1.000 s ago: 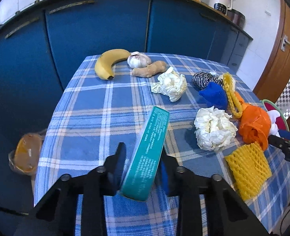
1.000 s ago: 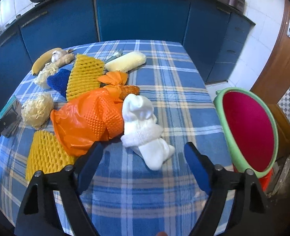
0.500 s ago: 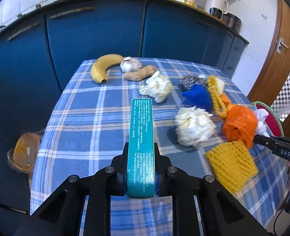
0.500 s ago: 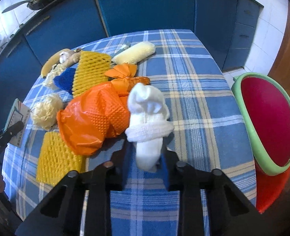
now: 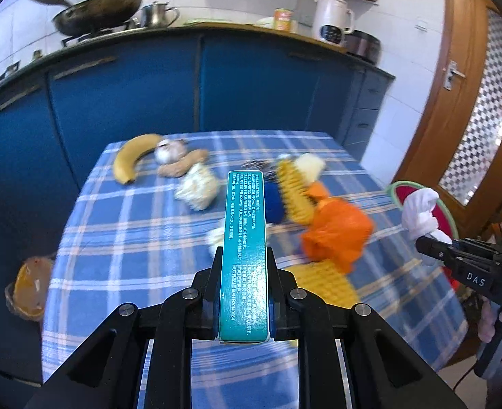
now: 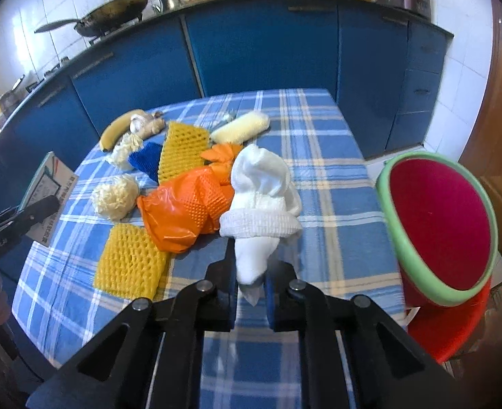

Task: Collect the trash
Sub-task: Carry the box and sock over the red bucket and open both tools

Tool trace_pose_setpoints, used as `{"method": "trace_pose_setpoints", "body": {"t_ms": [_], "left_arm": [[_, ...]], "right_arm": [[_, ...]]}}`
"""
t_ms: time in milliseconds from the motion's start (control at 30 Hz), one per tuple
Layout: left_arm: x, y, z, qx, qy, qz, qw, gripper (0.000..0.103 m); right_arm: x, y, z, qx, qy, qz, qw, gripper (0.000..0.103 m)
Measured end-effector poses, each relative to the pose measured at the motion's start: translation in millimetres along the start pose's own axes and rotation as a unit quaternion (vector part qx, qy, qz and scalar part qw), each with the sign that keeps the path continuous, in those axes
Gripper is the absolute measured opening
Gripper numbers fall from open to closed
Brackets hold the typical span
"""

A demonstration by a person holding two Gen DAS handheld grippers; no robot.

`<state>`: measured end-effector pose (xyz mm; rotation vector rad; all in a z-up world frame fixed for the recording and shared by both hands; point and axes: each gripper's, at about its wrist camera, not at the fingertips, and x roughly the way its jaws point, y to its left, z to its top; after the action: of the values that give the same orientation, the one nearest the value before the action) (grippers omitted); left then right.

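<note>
1. The left gripper has its fingers clamped on the flat sides of a long teal carton. The carton is gripped near one end, so most of it sticks straight out ahead, raised clear above the tabletop.
2. The right gripper has its fingers pressed together on the narrow end of a white cloth wad. The bulky part flops forward past the fingertips, lifted off the checked cloth.
3. Both pieces look like rubbish picked out for the red bin with the green rim, which stands just off the right edge of the tabletop, its mouth tilted toward the grippers. I judge that tilt makes dropping things in easy.
4. The white wad is the nearer load to the bin; the carton hangs over the near left part of the tabletop, well apart from it.
5. Left lying mid-tabletop are an orange plastic bag, two yellow foam nets, crumpled paper balls and a blue scrap, probably next to go.
6. A banana, garlic and ginger sit together near the far left corner, apart from the litter; I would guess they stay.
</note>
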<state>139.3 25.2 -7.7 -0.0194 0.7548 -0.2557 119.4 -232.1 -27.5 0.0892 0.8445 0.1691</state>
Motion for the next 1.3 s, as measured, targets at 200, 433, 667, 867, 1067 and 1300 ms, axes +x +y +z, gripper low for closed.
{"method": "trace_pose_setpoints", "body": {"t_ms": [200, 433, 667, 867, 1067, 1300], "left_arm": [[-5.9, -46.7, 15.2, 0.027, -0.008, -0.031, 0.9991, 0.019], [-3.0, -102.2, 31.9, 0.060, -0.007, -0.070, 0.9957, 0.019], [12.4, -161.2, 47.0, 0.094, -0.002, -0.101, 0.9904, 0.019], [35.8, -210.7, 51.5, 0.115, 0.018, -0.132, 0.9843, 0.019], [63.7, -256.4, 50.4, 0.143, 0.033, -0.151, 0.9775, 0.019], [103.6, -294.1, 45.6, 0.169, 0.058, -0.171, 0.9690, 0.019]], "right_arm": [[-29.5, -24.0, 0.6, 0.011, -0.020, -0.008, 1.000, 0.015], [-56.9, -64.2, 0.7, 0.031, -0.037, -0.032, 0.998, 0.015], [-72.7, -107.8, -0.1, 0.056, -0.048, -0.054, 0.996, 0.015], [-72.5, -144.7, -5.9, 0.082, -0.047, -0.063, 0.994, 0.015], [-61.4, -180.6, -11.1, 0.115, -0.038, -0.067, 0.990, 0.015], [-43.9, -212.7, -19.5, 0.146, -0.028, -0.073, 0.986, 0.015]]}}
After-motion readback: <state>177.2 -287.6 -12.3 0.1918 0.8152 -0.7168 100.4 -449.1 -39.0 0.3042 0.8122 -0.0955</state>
